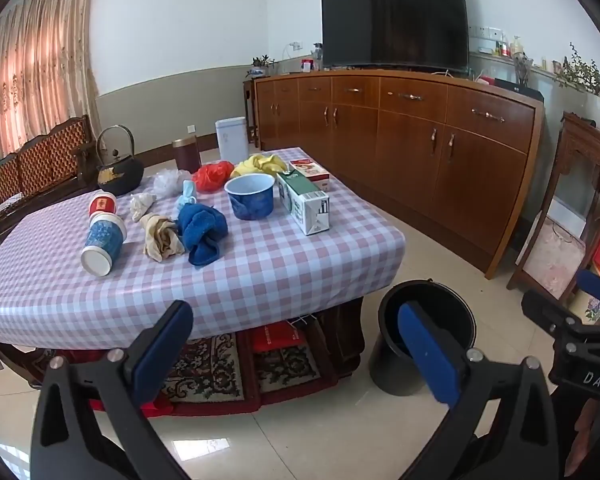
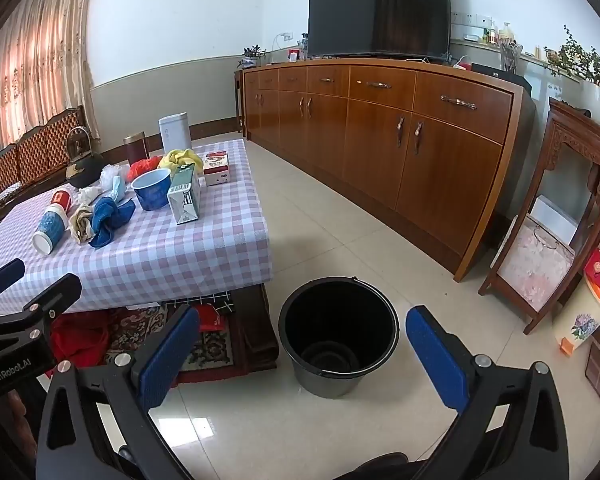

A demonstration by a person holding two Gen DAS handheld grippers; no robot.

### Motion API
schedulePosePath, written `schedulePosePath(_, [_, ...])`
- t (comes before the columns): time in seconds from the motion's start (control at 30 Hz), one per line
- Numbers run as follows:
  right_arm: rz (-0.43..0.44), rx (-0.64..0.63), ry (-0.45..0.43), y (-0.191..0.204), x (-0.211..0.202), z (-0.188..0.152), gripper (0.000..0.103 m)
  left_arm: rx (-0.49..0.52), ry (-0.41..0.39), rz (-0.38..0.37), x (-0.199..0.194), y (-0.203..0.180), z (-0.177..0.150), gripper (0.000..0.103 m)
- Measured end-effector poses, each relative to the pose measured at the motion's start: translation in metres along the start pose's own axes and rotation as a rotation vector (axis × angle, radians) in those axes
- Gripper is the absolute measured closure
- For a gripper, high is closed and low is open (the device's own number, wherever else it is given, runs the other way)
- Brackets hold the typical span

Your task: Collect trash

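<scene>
Left tongs (image 1: 296,360), right tongs (image 2: 304,356): both wide open, empty. Risk: paper cups (image 1: 102,236) roll off bench (image 1: 260,276); light wrappers miss black bucket (image 2: 338,336).

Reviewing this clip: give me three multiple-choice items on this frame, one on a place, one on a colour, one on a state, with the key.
1. Where is the black bucket? A on the table; B on the floor beside the table; C on the cabinet.
2. What colour is the towel by the bowl? A blue; B green; C white.
3. How are the left gripper and right gripper? A both open, holding nothing; B both shut; C one holds a cup.

Key: B, it stands on the tiles; A, its cloth is blue; A, the jaws are spread with nothing between them.
</scene>
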State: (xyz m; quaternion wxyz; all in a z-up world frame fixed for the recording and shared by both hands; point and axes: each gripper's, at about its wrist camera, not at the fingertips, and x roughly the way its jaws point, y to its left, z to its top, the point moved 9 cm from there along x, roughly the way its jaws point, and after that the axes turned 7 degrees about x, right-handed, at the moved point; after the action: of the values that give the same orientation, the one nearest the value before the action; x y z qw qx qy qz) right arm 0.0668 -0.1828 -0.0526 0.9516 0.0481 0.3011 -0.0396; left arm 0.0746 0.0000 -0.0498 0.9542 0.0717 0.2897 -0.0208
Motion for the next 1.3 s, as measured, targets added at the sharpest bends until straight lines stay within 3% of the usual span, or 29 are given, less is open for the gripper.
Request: schedulePosePath(1.3, [0.000,0.009,0.011,-0.0009,0.0021,-0.0012,0.000,-0.011,-0.001,-0.007,0.0002,-0.0006,-0.0003,0.000])
